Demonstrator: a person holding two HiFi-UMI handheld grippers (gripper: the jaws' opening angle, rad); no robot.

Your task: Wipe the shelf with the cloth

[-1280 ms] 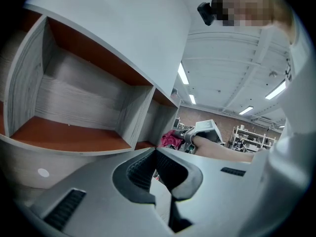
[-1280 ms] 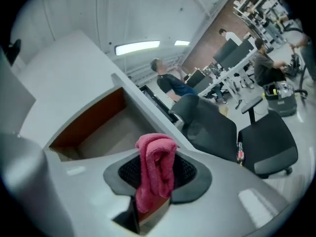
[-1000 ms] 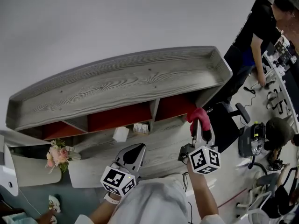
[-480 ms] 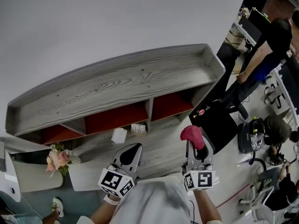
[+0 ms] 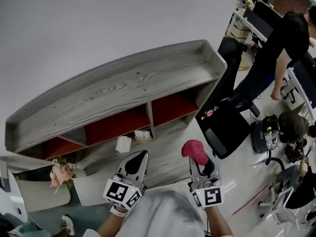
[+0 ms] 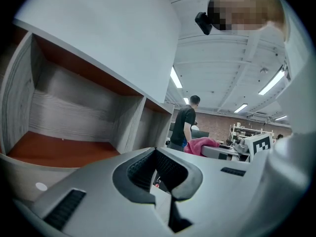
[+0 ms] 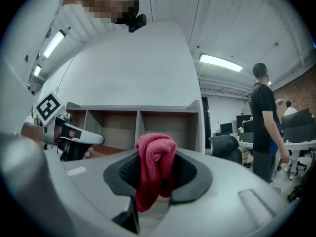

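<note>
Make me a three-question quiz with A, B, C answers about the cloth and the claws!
1. Where is the cloth? A in the right claw; B in the left claw; C out of sight.
2. What colour is the cloth? A blue; B pink; C green.
3. How is the left claw? A wide open; B shut on the cloth; C shut and empty.
Answers: 1 A, the cloth is bunched between the right claw's jaws. 2 B, it shows pink in every view. 3 C, its jaws meet with nothing between them.
</note>
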